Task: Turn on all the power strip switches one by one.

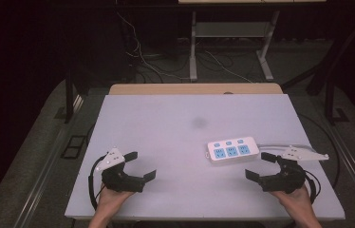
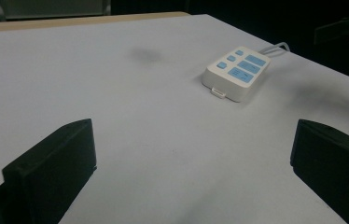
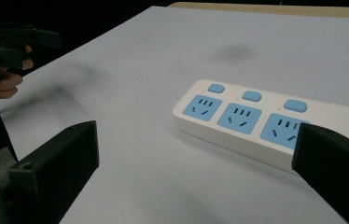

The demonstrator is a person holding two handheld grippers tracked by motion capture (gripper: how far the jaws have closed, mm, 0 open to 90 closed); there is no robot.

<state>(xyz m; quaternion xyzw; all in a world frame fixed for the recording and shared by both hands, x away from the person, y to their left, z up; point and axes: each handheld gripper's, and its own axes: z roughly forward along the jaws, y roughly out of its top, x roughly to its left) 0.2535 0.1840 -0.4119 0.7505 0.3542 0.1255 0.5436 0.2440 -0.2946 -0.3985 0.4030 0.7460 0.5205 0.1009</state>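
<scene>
A white power strip (image 1: 232, 150) with three blue sockets and three blue buttons lay flat on the white counter (image 1: 166, 123), on its right half, towards the near edge. Its white cable (image 1: 284, 146) ran off to the right. The right gripper (image 1: 261, 167) sat low at the near right corner of the counter, just beside the strip's near right end, its fingers (image 3: 56, 163) spread wide and empty. In the right gripper view the strip (image 3: 266, 119) lay between them, untouched. The left gripper (image 1: 140, 165) rested well apart on the near left side, its fingers (image 2: 53, 165) also wide open with nothing between them. A faint dark smudge (image 1: 198, 122) marked the counter behind the strip.
</scene>
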